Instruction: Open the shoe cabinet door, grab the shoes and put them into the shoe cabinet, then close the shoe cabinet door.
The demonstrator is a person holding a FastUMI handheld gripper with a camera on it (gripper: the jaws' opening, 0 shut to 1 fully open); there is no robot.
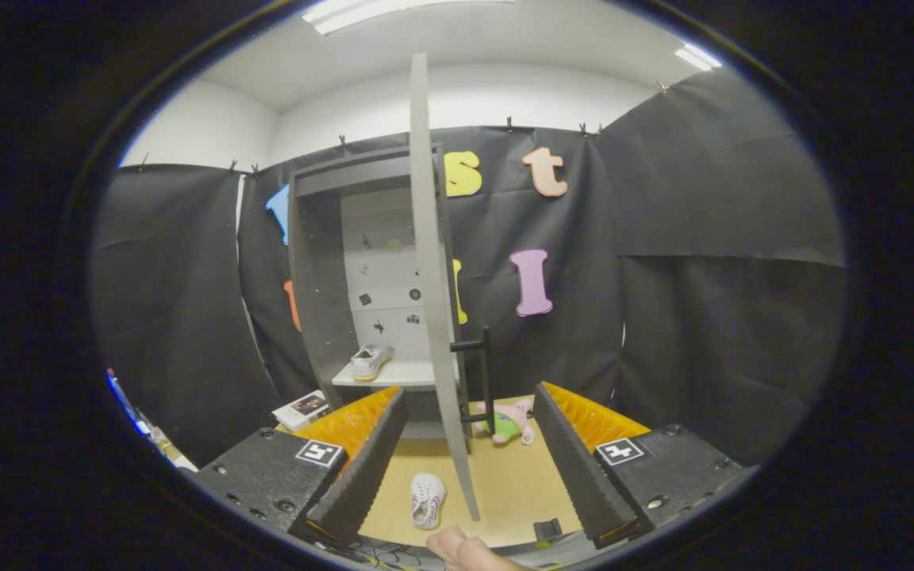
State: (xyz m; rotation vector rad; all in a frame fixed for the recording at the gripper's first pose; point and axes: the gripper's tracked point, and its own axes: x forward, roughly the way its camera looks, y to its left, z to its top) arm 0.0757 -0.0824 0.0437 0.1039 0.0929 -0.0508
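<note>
The gripper (469, 452) stands open, its ribbed black fingers (362, 468) empty. Between them a white sneaker (428, 500) lies on the wooden floor (512, 484), long axis running away, toe probably toward the grey shoe cabinet (322, 277). Its flat door (433, 301) stands edge-on, open; another sneaker (370, 361) rests on the shelf (393, 374).

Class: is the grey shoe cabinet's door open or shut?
Open: the grey door stands edge-on between the open gripper fingers, showing a white shoe inside.
</note>
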